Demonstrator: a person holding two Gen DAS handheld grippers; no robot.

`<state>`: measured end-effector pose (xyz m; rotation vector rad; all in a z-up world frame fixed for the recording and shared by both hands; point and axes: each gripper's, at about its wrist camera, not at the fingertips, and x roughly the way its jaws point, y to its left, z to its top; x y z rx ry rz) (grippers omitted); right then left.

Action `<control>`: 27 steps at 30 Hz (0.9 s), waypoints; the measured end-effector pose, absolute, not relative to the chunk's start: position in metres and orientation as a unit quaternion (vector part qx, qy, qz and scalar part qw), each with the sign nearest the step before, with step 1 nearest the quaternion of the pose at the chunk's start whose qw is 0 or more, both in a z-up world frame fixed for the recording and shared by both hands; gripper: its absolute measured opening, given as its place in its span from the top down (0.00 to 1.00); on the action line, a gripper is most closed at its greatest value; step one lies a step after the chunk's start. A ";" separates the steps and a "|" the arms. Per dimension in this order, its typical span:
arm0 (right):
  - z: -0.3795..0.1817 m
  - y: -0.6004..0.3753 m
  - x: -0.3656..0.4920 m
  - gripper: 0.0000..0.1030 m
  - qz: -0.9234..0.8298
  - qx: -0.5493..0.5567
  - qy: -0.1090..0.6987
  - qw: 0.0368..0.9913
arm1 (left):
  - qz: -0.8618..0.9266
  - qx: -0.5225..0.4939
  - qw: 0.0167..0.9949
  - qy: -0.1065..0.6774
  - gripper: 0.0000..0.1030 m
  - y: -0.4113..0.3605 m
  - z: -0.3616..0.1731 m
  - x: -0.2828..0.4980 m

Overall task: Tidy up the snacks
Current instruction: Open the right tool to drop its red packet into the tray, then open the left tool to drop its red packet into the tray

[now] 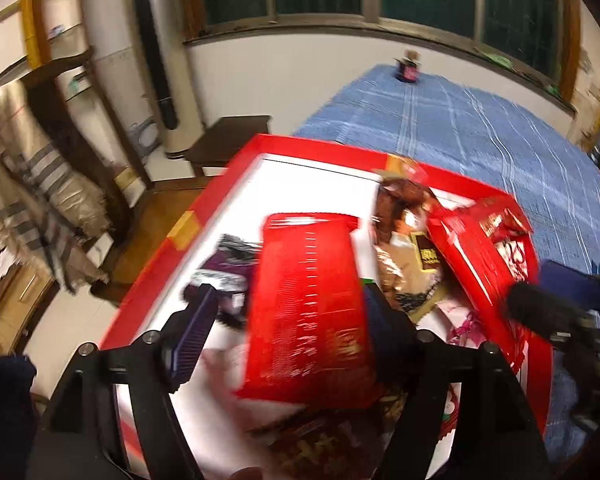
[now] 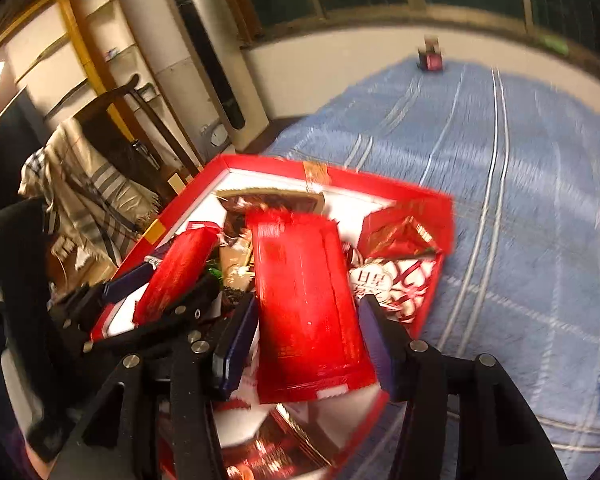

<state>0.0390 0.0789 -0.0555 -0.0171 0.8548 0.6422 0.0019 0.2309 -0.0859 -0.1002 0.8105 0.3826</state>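
**Two red snack packets over the red box**

A shallow red cardboard box with a white inner floor (image 1: 228, 168) sits at the near edge of a blue checked cloth (image 1: 480, 132) that covers the desk. Everything here is blurred.

The left claw (image 1: 284, 320) is spread. A flat red foil snack packet with rows of small print (image 1: 312, 300) lies between its dark blue ribbed fingers (image 1: 194, 332), above the box floor. The left finger stands clear of the packet; the right finger is at the packet's edge, and I cannot tell whether it touches.

The right claw (image 2: 308, 340) has a second long red foil packet (image 2: 308, 304) between its fingers, over the middle of the box. Its fingers sit close along both edges of the packet; the blur hides whether they press on it.

Inside the box, beyond the packets, lie a brown and cream snack bag (image 1: 400, 240), a red wrapper in the far right corner (image 2: 400, 236) and a purple packet near the left wall (image 1: 228, 264). Far beyond the box, by the wall, a small dark red container (image 1: 408, 70) stands on the cloth.
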 end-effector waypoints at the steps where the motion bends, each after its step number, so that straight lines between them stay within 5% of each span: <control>1: -0.050 0.071 0.033 0.45 0.306 -0.010 0.392 0.868 | 0.187 -0.063 0.903 0.381 0.29 0.233 -0.080 -0.005; 11: -0.004 0.020 -0.057 0.36 0.314 -0.050 0.239 0.917 | 0.168 -0.038 0.938 0.301 0.29 0.195 -0.030 -0.069; 14: 0.002 0.016 -0.081 0.25 0.316 -0.064 0.206 0.924 | 0.177 0.011 0.946 0.272 0.15 0.177 -0.023 -0.094; 27: -0.003 0.006 -0.095 0.23 0.326 -0.020 0.229 0.917 | 0.226 -0.006 0.942 0.249 0.15 0.162 -0.015 -0.139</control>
